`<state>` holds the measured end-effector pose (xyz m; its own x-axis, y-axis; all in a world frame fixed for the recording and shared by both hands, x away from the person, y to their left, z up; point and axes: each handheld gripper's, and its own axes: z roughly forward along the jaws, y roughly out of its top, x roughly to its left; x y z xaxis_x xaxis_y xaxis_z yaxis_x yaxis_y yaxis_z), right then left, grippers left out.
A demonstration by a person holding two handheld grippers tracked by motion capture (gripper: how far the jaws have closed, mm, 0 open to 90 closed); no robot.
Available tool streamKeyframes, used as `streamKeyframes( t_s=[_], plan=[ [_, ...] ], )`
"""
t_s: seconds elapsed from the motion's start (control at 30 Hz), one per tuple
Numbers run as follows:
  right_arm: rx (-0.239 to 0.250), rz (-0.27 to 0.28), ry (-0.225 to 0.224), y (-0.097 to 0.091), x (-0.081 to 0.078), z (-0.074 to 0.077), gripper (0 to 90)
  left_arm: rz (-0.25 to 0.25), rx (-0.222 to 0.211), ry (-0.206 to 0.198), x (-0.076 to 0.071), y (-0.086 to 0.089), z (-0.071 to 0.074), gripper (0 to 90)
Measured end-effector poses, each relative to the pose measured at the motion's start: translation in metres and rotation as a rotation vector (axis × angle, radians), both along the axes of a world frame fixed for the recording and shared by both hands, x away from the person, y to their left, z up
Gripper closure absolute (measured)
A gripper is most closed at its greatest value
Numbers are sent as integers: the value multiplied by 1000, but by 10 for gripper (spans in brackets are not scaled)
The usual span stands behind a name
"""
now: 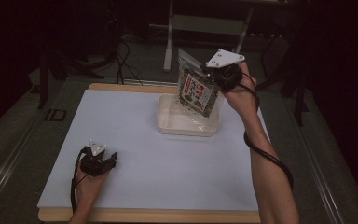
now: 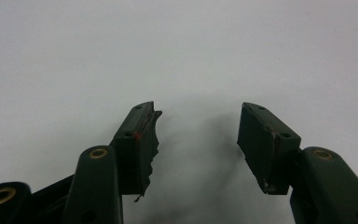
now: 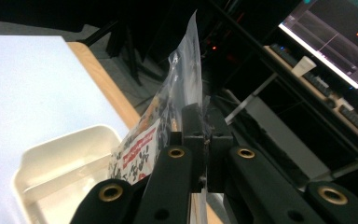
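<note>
There was one snack bag (image 1: pixel 196 88), one white tray (image 1: pixel 186 125), one counter (image 1: pixel 135 186), and two sets of tongs, left (image 1: pixel 103 154) and right (image 1: pixel 209 70).

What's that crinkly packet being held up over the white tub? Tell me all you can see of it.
The packet is a clear, glossy plastic pouch with a printed label in white, red and dark tones, and dark contents showing through. It hangs tilted in the air, its sealed clear top edge uppermost. The right gripper is shut on it, fingers pinching the film near one side. Its lower end dips into the tub, a shallow cream plastic one on the white table; whether it touches the bottom cannot be told.
</note>
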<state>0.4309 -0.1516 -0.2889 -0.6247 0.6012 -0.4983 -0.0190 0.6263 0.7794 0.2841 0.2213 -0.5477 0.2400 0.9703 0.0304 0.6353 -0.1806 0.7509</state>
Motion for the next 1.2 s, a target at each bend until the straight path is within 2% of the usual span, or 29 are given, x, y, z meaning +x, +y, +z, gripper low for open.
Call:
streamKeyframes(
  t_s=[0.13,0.6,1.03,1.2],
  plan=[
    [13,15,-25,3,2,-3,900,0,-2,2,1,0,0,468],
    [24,35,-28,8,4,-17,899,3,-3,1,0,0,0,467],
    [114,45,23,-6,6,-26,897,-1,2,4,0,0,0,467],
    [106,54,54,-6,8,-34,895,-1,1,5,0,0,0,467]
  ],
)
